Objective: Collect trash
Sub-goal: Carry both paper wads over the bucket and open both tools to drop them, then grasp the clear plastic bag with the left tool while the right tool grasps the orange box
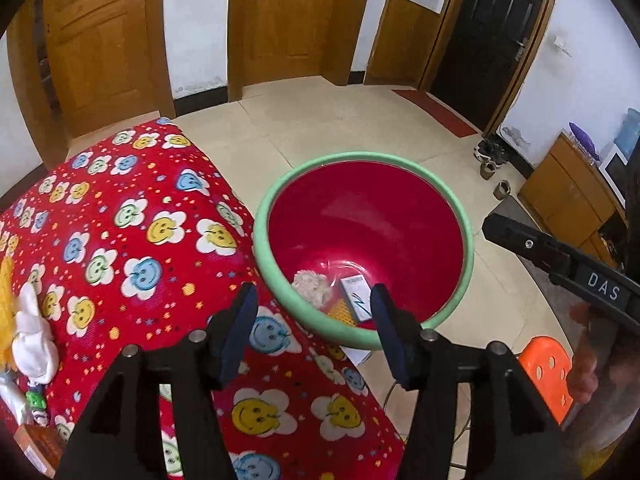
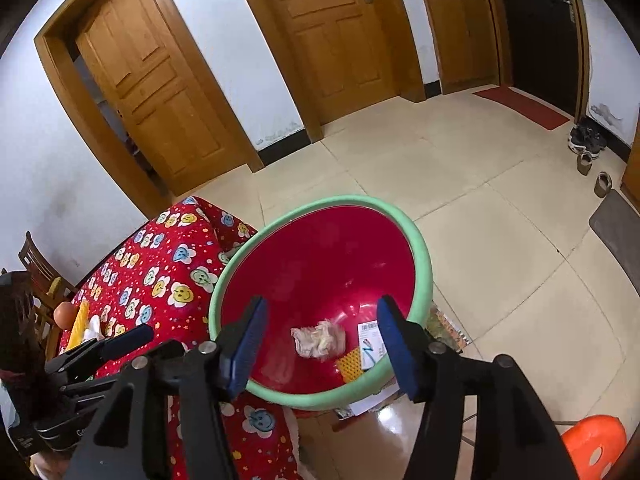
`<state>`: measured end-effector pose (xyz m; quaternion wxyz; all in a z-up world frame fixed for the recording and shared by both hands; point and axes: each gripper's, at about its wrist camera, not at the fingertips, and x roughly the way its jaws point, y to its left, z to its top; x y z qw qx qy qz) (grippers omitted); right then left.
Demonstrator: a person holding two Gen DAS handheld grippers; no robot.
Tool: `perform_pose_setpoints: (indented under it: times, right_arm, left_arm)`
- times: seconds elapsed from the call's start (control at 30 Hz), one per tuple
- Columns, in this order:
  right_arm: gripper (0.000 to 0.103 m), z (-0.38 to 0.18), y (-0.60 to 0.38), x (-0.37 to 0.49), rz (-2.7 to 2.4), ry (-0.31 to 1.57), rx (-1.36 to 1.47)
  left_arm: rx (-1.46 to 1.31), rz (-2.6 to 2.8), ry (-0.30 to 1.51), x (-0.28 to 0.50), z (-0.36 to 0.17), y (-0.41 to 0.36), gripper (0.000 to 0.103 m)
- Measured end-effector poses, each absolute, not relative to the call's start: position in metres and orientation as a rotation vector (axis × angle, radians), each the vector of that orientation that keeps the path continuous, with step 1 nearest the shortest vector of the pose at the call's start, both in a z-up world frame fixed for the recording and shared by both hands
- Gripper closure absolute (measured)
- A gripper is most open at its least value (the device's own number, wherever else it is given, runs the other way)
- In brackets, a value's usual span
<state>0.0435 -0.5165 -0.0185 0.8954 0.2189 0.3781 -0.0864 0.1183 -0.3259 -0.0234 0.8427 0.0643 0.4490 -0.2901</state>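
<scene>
Your left gripper (image 1: 314, 300) hangs over the edge of the table, and its blue pads stand apart with nothing between them. Your right gripper (image 2: 322, 316) is also spread, and nothing is pinched in it; it points down into the red basin (image 2: 320, 248). This basin has a green rim and stands on the tiled floor (image 2: 500, 208), just beside the corner of the table. The table is covered by a red cloth with smiling flowers (image 1: 132, 232). Inside the basin, at its bottom, you see the trash: a crumpled whitish wad of paper (image 2: 318, 338), a small white carton with a barcode (image 2: 370, 340) beside it, and a yellow dotted piece (image 2: 350, 364) that lies partly under the carton. On the cloth, near its left side in the left wrist view, some things lie together: a white crumpled tissue (image 1: 34, 332) and something yellow (image 1: 6, 300) next to it. What lies lower at that edge I cannot tell clearly. An orange plastic stool (image 1: 548, 376) stands on the floor to the right of the basin. Some flat paper lies on the floor under the near side of the basin.
</scene>
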Motion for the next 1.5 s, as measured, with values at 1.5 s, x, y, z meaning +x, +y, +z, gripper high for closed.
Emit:
perform_pose_setpoints:
  times: [1.5]
  right_arm:
    - [0.018, 0.007, -0.35, 0.001, 0.067, 0.802, 0.39]
  left_arm:
    - [-0.121, -0.188, 0.894, 0.061, 0.018, -0.067, 0.037]
